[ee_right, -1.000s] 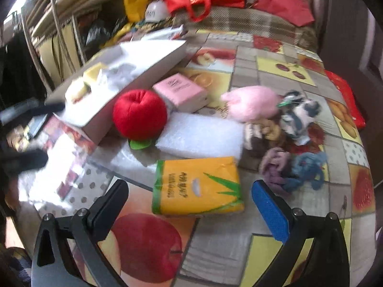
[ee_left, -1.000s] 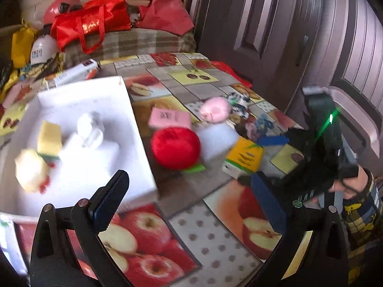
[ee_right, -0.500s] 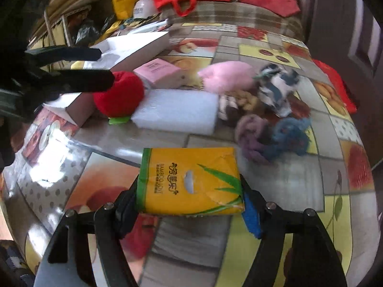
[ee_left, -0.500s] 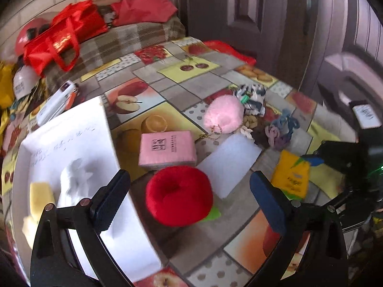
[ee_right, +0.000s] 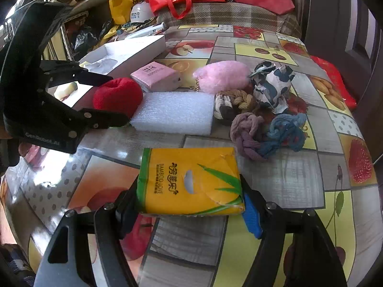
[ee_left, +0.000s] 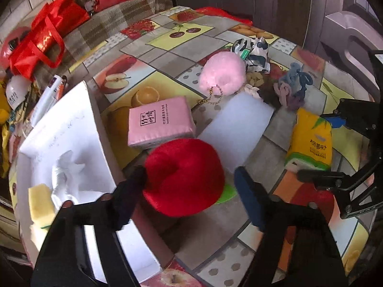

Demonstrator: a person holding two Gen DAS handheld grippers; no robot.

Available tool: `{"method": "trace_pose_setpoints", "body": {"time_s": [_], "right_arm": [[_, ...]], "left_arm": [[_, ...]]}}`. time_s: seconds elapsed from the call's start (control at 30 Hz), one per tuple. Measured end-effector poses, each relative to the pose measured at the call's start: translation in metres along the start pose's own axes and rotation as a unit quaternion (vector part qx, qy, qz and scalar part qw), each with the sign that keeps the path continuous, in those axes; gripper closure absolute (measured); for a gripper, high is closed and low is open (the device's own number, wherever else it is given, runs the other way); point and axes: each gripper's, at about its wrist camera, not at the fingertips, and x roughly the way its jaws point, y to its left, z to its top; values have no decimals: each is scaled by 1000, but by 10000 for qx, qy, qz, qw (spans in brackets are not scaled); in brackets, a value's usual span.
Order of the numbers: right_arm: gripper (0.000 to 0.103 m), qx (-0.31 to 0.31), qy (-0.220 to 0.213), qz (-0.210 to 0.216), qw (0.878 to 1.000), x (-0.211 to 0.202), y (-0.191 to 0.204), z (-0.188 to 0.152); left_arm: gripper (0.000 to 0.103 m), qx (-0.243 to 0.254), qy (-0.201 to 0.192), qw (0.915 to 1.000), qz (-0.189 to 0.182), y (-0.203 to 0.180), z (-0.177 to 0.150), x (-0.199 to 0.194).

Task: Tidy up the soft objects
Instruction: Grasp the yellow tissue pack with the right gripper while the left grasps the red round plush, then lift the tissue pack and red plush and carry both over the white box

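A red plush apple [ee_left: 184,177] lies on the fruit-print tablecloth beside a white box [ee_left: 95,129]. My left gripper [ee_left: 189,174] straddles it with its jaws closing. The left finger touches the plush, while the blue right pad [ee_left: 249,198] stands a little apart from it. In the right wrist view the apple [ee_right: 119,95] sits between the left gripper's fingers [ee_right: 116,98]. My right gripper [ee_right: 191,198] is shut on a yellow tissue pack [ee_right: 189,181], pads pressing both short sides; the pack rests on the table.
A pink tissue pack [ee_left: 160,124], a white foam block [ee_left: 237,129], a pink pompom [ee_left: 222,74], knotted hair ties [ee_left: 292,86] and a cow-print cloth [ee_left: 253,50] lie mid-table. The box holds a yellow sponge [ee_left: 40,201] and white items. Red bags [ee_left: 45,35] sit behind.
My left gripper swung from over the box to the red apple and its jaws narrowed around it. My right gripper shut on the yellow tissue pack and then held still.
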Motion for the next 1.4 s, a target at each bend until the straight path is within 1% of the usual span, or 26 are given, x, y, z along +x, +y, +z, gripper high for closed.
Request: {"method": "trace_pose_setpoints", "body": {"time_s": [0.1,0.17,0.2,0.23,0.3,0.33,0.37,0.43,0.5,0.57,0.7,0.77,0.83,0.93,0.97,1.0,1.07,1.13,1.23,1.3,1.4], "right_arm": [[30,-4,1,-4,10000,0,0,0],[30,-14,6,-26,10000,0,0,0],[30,-12,6,-31,10000,1,1,0],[30,-3,4,-24,10000,1,1,0],[30,16,-2,-3,10000,1,0,0],[30,27,-7,9,10000,1,-1,0],[30,36,-13,20,10000,0,-1,0],[30,50,-23,28,10000,0,-1,-1],[31,64,-38,41,10000,-1,-1,-1],[31,106,-70,119,9998,-3,-1,-2],[31,124,-169,322,9993,-13,1,-6],[31,82,-295,370,9988,-21,6,-7],[31,42,-612,273,9977,-34,12,-4],[31,135,-1152,2,9933,-52,16,6],[30,211,-1334,-50,9908,-58,17,11],[30,320,-1624,-126,9861,-68,16,16],[30,405,-2050,-238,9776,-82,17,24],[30,464,-2329,-329,9708,-92,17,33],[30,457,-2587,-266,9645,-102,23,46],[30,354,-2585,-123,9653,-103,30,56],[30,322,-2528,163,9669,-102,42,66]], "left_arm": [[32,-68,-27,9999,86,4,1,-1],[32,-170,63,9997,155,9,2,5],[32,-208,159,9996,121,10,3,10],[32,-158,224,9995,123,8,2,14],[32,67,279,9988,389,-1,0,19],[39,134,266,9984,473,-4,-1,20],[42,141,197,9985,489,-5,-2,19],[45,-31,109,9989,454,-1,-5,14],[46,-287,-26,9990,355,4,-10,7],[46,-472,-228,9980,349,4,-16,-5],[46,-726,-760,9928,582,-3,-30,-37],[46,-866,-949,9900,587,-6,-36,-51],[46,-997,-1127,9865,650,-7,-42,-64],[45,-1233,-1338,9789,926,1,-44,-81],[45,-1328,-1406,9753,1065,6,-44,-88],[45,-1419,-1487,9707,1244,12,-45,-95],[45,-1577,-1629,9621,1519,23,-48,-110],[45,-1793,-1739,9532,1701,36,-54,-122],[45,-2082,-1832,9430,1837,52,-65,-134],[45,-2238,-1838,9381,1900,60,-70,-137],[45,-2373,-1861,9343,1902,65,-75,-139]]}}
